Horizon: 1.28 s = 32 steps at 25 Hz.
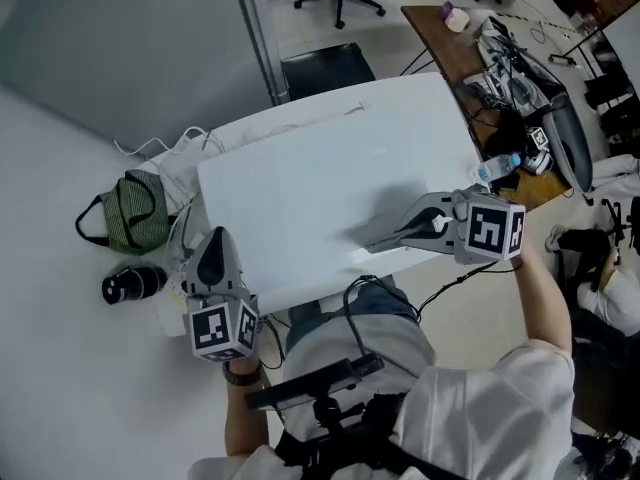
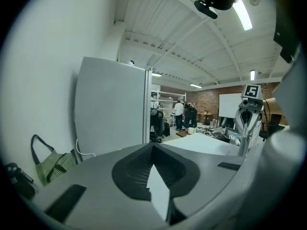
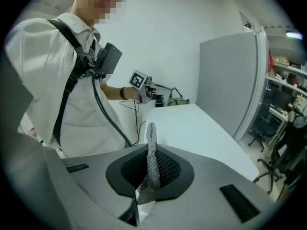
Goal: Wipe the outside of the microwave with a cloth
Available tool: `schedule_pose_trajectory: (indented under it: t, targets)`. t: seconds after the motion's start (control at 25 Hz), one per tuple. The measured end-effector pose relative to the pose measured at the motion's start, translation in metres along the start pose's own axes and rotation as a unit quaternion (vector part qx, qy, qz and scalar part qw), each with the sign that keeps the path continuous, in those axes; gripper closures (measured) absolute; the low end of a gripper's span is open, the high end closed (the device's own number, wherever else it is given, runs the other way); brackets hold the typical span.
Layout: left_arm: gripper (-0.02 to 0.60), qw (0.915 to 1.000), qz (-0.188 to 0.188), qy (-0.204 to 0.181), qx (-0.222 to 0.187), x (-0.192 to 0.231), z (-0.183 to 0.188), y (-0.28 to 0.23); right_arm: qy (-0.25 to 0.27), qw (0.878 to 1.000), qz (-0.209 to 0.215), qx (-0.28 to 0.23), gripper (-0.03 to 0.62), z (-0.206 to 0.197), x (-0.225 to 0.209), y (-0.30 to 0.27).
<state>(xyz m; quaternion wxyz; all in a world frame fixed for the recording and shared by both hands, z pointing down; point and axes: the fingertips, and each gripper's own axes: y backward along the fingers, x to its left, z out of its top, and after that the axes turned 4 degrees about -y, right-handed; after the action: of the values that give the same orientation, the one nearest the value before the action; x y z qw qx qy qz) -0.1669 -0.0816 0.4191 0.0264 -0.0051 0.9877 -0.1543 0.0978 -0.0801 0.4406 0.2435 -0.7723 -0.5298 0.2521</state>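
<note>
Between the jaws of the right gripper (image 1: 385,236) a strip of grey mesh cloth (image 3: 152,162) is pinched, the jaws closed onto it and the cloth's free end sticking up past their tips. That gripper lies low over the white top of the microwave (image 1: 330,178), toward its lower right edge in the head view; whether the cloth touches the top cannot be told. At the microwave's lower left corner the left gripper (image 1: 215,240) points up the frame, its jaws closed together with nothing in them. The microwave stands on a white counter (image 1: 60,308). On the counter, to the left of the microwave, sits a green striped bag (image 1: 135,213) with a dark strap; what it holds cannot be seen. Just below the bag lies a black cylinder (image 1: 133,284). At the right edge of the microwave a clear bottle (image 1: 498,167) with a blue cap lies on a cluttered brown desk (image 1: 450,53).
</note>
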Motion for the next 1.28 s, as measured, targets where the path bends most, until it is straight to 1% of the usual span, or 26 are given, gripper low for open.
schedule_pose_trajectory:
  t: [0.08,0.16,0.28,0.4,0.48,0.56,0.68,0.8,0.92,1.04,1.16,1.28]
  targets:
    - [0.558,0.9999,0.002,-0.006,0.015,-0.06,0.009,-0.035,-0.006,1.0,0.016,-0.013,0.565,-0.054,0.0,0.042]
    - [0.557,0.9995,0.011,0.005,0.029,-0.115,0.01,-0.072,-0.008,0.999,0.03,-0.018,0.565,-0.106,-0.005,0.084]
    - [0.557,0.9991,0.024,0.018,0.03,-0.18,0.019,-0.123,-0.011,0.998,0.059,-0.036,0.565,-0.171,-0.009,0.129]
    - [0.557,0.999,0.028,0.006,0.035,-0.229,0.031,-0.154,-0.004,0.995,0.087,-0.045,0.565,-0.215,-0.007,0.141]
    - [0.557,0.9986,0.025,-0.003,0.046,-0.257,0.033,-0.171,0.005,0.995,0.092,-0.049,0.565,-0.239,-0.01,0.144]
    - [0.557,0.9985,0.021,-0.003,0.051,-0.276,0.034,-0.184,0.022,0.995,0.091,-0.045,0.565,-0.255,-0.017,0.144]
    - [0.557,0.998,0.003,-0.015,0.061,-0.293,0.032,-0.198,0.047,0.995,0.086,-0.031,0.565,-0.269,-0.027,0.134]
    - [0.557,0.9959,-0.011,-0.037,0.082,-0.3,0.028,-0.204,0.055,0.995,0.073,-0.048,0.565,-0.267,-0.044,0.129]
    - [0.557,0.9955,-0.008,-0.041,0.085,-0.304,0.026,-0.204,0.056,0.994,0.049,-0.074,0.565,-0.261,-0.073,0.129]
    - [0.557,0.9963,-0.001,-0.025,0.082,-0.309,0.023,-0.201,0.052,0.995,-0.002,-0.09,0.565,-0.254,-0.119,0.133]
    - [0.557,0.9972,0.02,0.003,0.072,-0.308,0.018,-0.196,0.048,0.992,-0.053,-0.1,0.565,-0.243,-0.171,0.133]
    - [0.558,0.997,0.037,0.021,0.064,-0.308,0.017,-0.188,0.045,0.99,-0.074,-0.108,0.565,-0.232,-0.217,0.128]
